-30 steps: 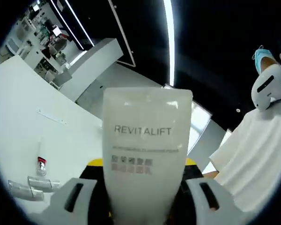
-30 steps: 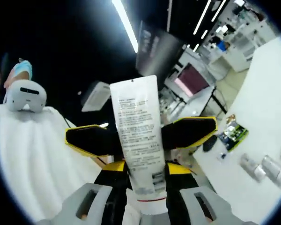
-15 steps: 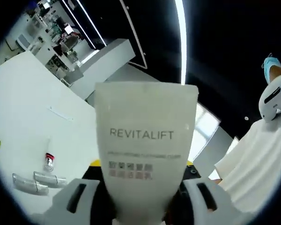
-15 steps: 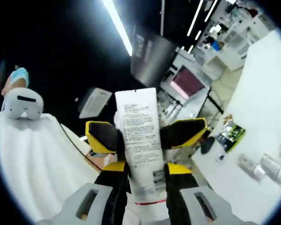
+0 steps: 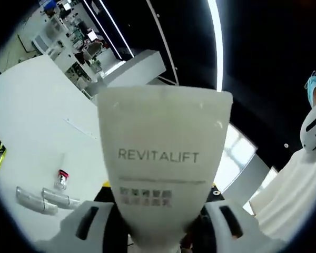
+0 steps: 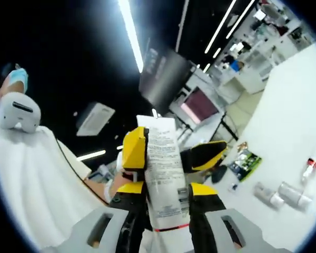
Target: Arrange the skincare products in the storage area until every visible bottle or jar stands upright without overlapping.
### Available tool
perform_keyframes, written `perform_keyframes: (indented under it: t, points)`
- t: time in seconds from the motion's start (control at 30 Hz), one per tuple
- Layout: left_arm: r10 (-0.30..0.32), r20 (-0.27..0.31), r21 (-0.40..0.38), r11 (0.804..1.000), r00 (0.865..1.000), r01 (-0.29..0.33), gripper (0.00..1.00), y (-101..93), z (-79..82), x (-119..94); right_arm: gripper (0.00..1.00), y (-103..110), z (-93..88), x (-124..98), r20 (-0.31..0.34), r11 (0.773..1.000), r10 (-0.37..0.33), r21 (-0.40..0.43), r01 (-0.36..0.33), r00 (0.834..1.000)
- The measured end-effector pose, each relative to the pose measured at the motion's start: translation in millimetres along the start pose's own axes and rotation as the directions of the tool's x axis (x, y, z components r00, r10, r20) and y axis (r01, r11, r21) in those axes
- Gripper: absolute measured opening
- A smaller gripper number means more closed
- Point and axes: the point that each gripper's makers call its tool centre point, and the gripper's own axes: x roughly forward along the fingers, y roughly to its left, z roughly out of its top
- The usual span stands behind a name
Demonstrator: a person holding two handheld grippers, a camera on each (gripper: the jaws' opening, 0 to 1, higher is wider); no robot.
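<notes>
Holding one tube [image 5: 163, 163] between both grippers, we have raised it nearer the left gripper [image 5: 155, 232]; the right gripper [image 6: 160, 216] jaws clench it too, far from the desk [image 5: 37, 132].

left hand-held gripper [image 5: 158, 232]: pale grey moulded jaws, dark slot in each, yellow-black body behind | right hand-held gripper [image 6: 166, 211]: same grey jaws, yellow-black pads | person [image 6: 31, 174], left of frame: white garment
</notes>
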Motion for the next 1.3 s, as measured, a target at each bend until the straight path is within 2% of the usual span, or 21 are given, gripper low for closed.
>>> perform_keyframes:
  t: [0.37, 0.5, 0.9, 1.13, 1.17, 1.23, 1.3]
  points:
    - [0.050, 0.024, -0.004, 0.999, 0.998, -0.050, 0.36, 6.7, 1.0, -9, 0.36, -2, -4.5, 1, -0.013, 0.996, -0.058, -0.069, 0.057, 0.998]
    - [0.055, 0.029, 0.000, 0.998, 0.998, -0.055, 0.36, 6.6, 1.2, -10, 0.40, -1, -8.6, 4, -0.030, 0.996, -0.056, -0.069, 0.054, 0.998]
    - [0.085, 0.040, 0.001, 0.996, 0.996, -0.085, 0.36, 11.4, 0.7, -9, 0.39, -6, -12.5, 1, -0.052, 0.992, -0.091, -0.089, 0.086, 0.994]
    - [0.122, 0.063, 0.010, 0.992, 0.991, -0.123, 0.35, 23.0, 8.5, -8, 0.40, -16, -18.4, 6, -0.131, 0.979, -0.156, -0.153, 0.136, 0.979]
    - [0.126, 0.064, 0.009, 0.992, 0.990, -0.127, 0.35, 24.0, 9.3, -8, 0.40, -20, -20.8, 6, -0.157, 0.973, -0.180, -0.176, 0.152, 0.971]
    - [0.136, 0.083, 0.004, 0.991, 0.987, -0.137, 0.35, 26.3, 13.2, -8, 0.42, -23, -20.2, 8, -0.171, 0.959, -0.211, -0.228, 0.169, 0.962]
    - [0.144, 0.095, 0.014, 0.989, 0.985, -0.146, 0.35, 27.1, 16.2, -7, 0.43, -21, -19.1, 12, -0.175, 0.957, -0.214, -0.233, 0.171, 0.961]
